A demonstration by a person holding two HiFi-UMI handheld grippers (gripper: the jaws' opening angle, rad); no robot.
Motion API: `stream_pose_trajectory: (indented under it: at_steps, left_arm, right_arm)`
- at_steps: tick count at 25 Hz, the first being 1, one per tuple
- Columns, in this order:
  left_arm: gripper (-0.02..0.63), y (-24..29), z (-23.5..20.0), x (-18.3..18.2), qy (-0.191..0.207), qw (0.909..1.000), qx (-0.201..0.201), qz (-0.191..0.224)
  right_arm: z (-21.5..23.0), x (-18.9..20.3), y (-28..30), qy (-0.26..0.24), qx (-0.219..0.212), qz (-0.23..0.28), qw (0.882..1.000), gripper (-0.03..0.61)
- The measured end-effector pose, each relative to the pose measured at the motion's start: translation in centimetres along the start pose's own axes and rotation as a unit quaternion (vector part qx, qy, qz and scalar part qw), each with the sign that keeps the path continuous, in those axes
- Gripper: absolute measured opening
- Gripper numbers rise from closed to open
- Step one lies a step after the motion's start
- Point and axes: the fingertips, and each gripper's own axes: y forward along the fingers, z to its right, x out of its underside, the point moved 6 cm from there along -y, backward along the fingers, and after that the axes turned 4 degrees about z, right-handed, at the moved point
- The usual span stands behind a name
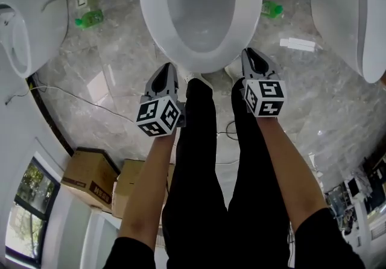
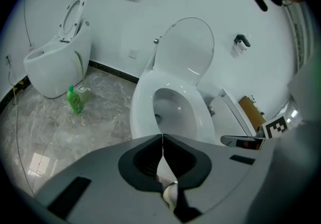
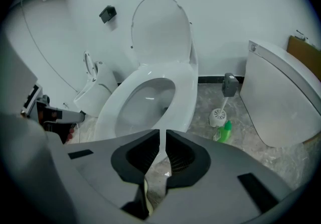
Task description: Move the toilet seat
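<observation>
Nearest in the head view, two bare forearms run up the frame on either side of black-trousered legs (image 1: 199, 159). The left gripper (image 1: 167, 67) and right gripper (image 1: 249, 52) sit level with each other, noses tipped down toward the toilet's front edge. Both gripper views show the jaws pressed together with nothing between them: left (image 2: 162, 135), right (image 3: 162, 131).

Just past the tips, at centre top of the head view, the seat (image 1: 151, 2) lies flat on the bowl. Its long axis runs bottom to top of the frame, with the narrow front toward the grippers.

Only the gripper views catch the lid (image 2: 185, 49), upright against the wall. Farther off, the left gripper view has a green bottle (image 2: 75, 100) and the right a brush (image 3: 218, 116).
</observation>
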Motion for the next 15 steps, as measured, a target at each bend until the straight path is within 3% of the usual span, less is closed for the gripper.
stream_pose_trajectory:
  at_steps: [4,5,6,9,12,15]
  left_arm:
    - [0.018,1.2,-0.5,0.6,0.003,1.0000,-0.002,-0.006]
    - [0.018,1.5,-0.5,0.7,0.004,1.0000,-0.001,-0.006]
    - [0.046,1.8,-0.6,0.7,0.003,1.0000,-0.002,-0.006]
    - [0.179,2.4,-1.1,0.8,-0.008,0.9999,-0.005,-0.005]
    - [0.245,3.0,-1.5,1.3,-0.023,0.9996,0.007,-0.016]
    - [0.278,4.0,-1.7,1.9,-0.036,0.9988,0.019,-0.025]
  right_arm:
    - [0.1,0.4,1.2,0.004,0.006,-0.005,1.000,0.040]
    - [-0.1,0.5,1.5,-0.001,0.001,-0.011,1.000,0.083]
    - [-0.3,0.6,1.8,-0.003,-0.002,-0.016,1.000,0.153]
    - [-0.3,1.0,2.3,0.004,0.006,-0.019,1.000,0.192]
    - [0.2,1.9,2.7,0.039,0.012,-0.026,0.999,0.233]
    - [0.4,2.8,3.6,0.091,-0.009,-0.029,0.995,0.263]
